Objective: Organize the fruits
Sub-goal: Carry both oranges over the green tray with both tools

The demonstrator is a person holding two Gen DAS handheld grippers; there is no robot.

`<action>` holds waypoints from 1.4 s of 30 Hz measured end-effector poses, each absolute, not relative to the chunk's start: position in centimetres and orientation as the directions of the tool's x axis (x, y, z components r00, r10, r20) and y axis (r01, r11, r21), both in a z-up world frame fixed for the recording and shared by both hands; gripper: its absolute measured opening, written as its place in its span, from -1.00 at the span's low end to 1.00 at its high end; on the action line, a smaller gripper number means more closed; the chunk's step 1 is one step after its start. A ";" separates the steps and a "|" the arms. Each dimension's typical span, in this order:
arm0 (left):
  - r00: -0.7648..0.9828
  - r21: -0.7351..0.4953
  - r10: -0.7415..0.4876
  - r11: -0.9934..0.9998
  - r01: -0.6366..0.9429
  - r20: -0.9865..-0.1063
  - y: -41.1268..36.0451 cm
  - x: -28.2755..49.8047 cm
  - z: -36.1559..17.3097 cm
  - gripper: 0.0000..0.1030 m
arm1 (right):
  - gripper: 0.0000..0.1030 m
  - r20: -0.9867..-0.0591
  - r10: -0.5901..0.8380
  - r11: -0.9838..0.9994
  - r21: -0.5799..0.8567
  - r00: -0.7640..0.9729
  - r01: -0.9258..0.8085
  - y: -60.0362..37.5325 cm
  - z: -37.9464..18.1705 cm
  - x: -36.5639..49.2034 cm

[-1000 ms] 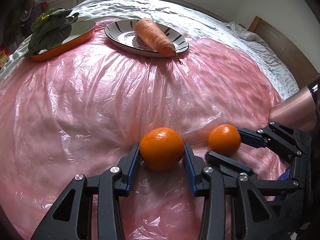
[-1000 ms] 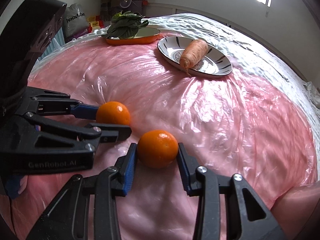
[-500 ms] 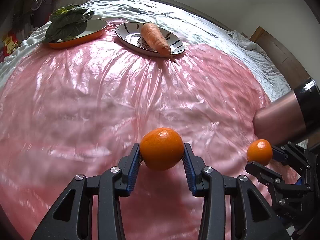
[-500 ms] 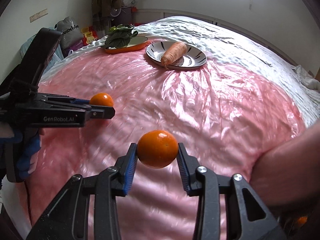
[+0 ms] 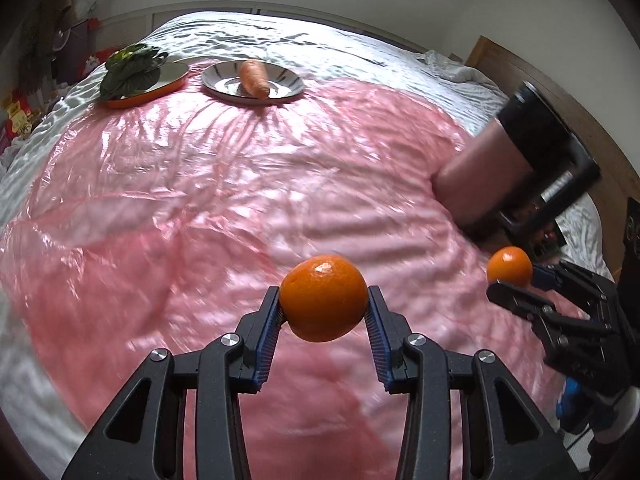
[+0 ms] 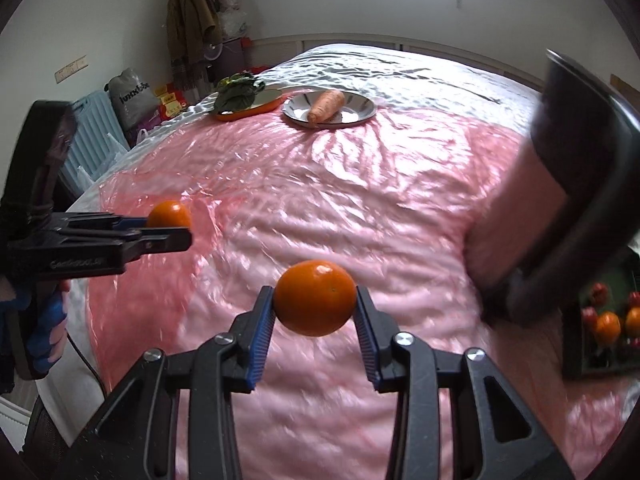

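**Both claws lifted, an orange pinched in each**

The left gripper [image 5: 324, 320] pinches an orange [image 5: 323, 298] between its blue pads, the fruit held clear above the pink sheet [image 5: 200, 184]. The right gripper [image 6: 315, 314] likewise clamps a second orange [image 6: 315, 297], also off the sheet. Each claw shows in the other's view: the right gripper at the right edge of the left camera [image 5: 516, 280] with its fruit [image 5: 510, 266], the left gripper at the left edge of the right camera [image 6: 168, 226] with its fruit [image 6: 169, 214]. The two claws are well apart, side by side.

A hand in a blue glove [image 6: 44, 320] grips the left tool. A bare forearm [image 5: 476, 176] crosses the right side of the left view.

At the far end of the sheet a striped plate [image 5: 288, 86] carries a carrot [image 5: 255, 78]; just left of it an orange dish [image 5: 160, 86] holds leafy greens [image 5: 130, 70]. At the right edge of the right view, a dark tray [image 6: 576, 344] holds more fruit, blurred.
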State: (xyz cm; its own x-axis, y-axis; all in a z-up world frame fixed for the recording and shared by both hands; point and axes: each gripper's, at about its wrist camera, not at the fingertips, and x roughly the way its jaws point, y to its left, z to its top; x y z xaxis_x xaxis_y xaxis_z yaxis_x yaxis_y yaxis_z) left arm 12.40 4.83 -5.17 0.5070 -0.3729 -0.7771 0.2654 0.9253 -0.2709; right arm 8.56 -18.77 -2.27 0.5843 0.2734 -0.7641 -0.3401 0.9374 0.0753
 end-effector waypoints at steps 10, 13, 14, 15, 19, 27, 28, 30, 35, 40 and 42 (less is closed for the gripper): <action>0.424 -0.329 -0.510 0.841 0.430 -0.748 -5.2 7.0 -2.6 -0.30 | 0.54 -0.773 0.142 0.982 0.033 0.619 -0.185 -29.2 -1.9 4.8; 0.399 -0.325 -0.543 0.806 0.494 -0.739 -9.1 6.1 -1.5 -0.30 | 0.54 -0.767 0.105 0.991 0.024 0.633 -0.135 -32.6 -1.6 4.5; 0.387 -0.325 -0.556 0.791 0.518 -0.736 -10.6 5.9 -1.1 -0.30 | 0.54 -0.764 0.091 0.993 0.023 0.639 -0.114 -34.0 -1.5 4.3; 0.378 -0.323 -0.565 0.779 0.537 -0.733 -11.8 5.7 -0.8 -0.30 | 0.54 -0.762 0.076 0.996 0.022 0.643 -0.091 -35.3 -1.4 4.3; 0.338 -0.294 -0.591 0.722 0.627 -0.732 -17.9 5.1 0.4 -0.30 | 0.54 -0.755 0.022 1.000 0.011 0.655 -0.020 -40.2 -1.3 4.3; 0.277 -0.251 -0.606 0.640 0.726 -0.745 -28.6 6.5 0.6 -0.30 | 0.54 -0.747 -0.050 0.996 0.008 0.663 0.084 -48.8 -2.0 6.5; 0.275 -0.241 -0.603 0.634 0.735 -0.749 -29.9 6.9 0.5 -0.30 | 0.54 -0.746 -0.056 0.996 0.008 0.663 0.093 -49.6 -2.2 6.9; 0.272 -0.223 -0.594 0.626 0.747 -0.757 -32.4 8.1 0.1 -0.30 | 0.54 -0.746 -0.062 0.994 0.013 0.663 0.108 -51.2 -2.6 7.8; 0.288 -0.196 -0.571 0.638 0.745 -0.769 -37.1 11.3 -1.2 -0.30 | 0.54 -0.754 -0.078 0.994 -0.004 0.652 0.113 -54.2 -3.9 10.6; 0.348 -0.136 -0.518 0.685 0.716 -0.781 -40.8 15.0 -2.7 -0.30 | 0.54 -0.773 -0.089 0.992 -0.010 0.628 0.127 -56.8 -5.5 12.6; 0.376 -0.111 -0.493 0.708 0.697 -0.784 -42.1 16.7 -3.2 -0.30 | 0.54 -0.786 -0.089 0.992 -0.015 0.612 0.126 -57.6 -6.2 13.2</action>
State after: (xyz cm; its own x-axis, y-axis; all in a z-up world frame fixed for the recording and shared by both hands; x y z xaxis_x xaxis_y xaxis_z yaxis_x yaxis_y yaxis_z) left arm 16.69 -42.09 -3.24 0.3762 -0.4931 -0.7844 0.6969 0.7085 -0.1111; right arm 13.18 -57.60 -6.23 0.6116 -0.0893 -0.7861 0.1257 0.9920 -0.0149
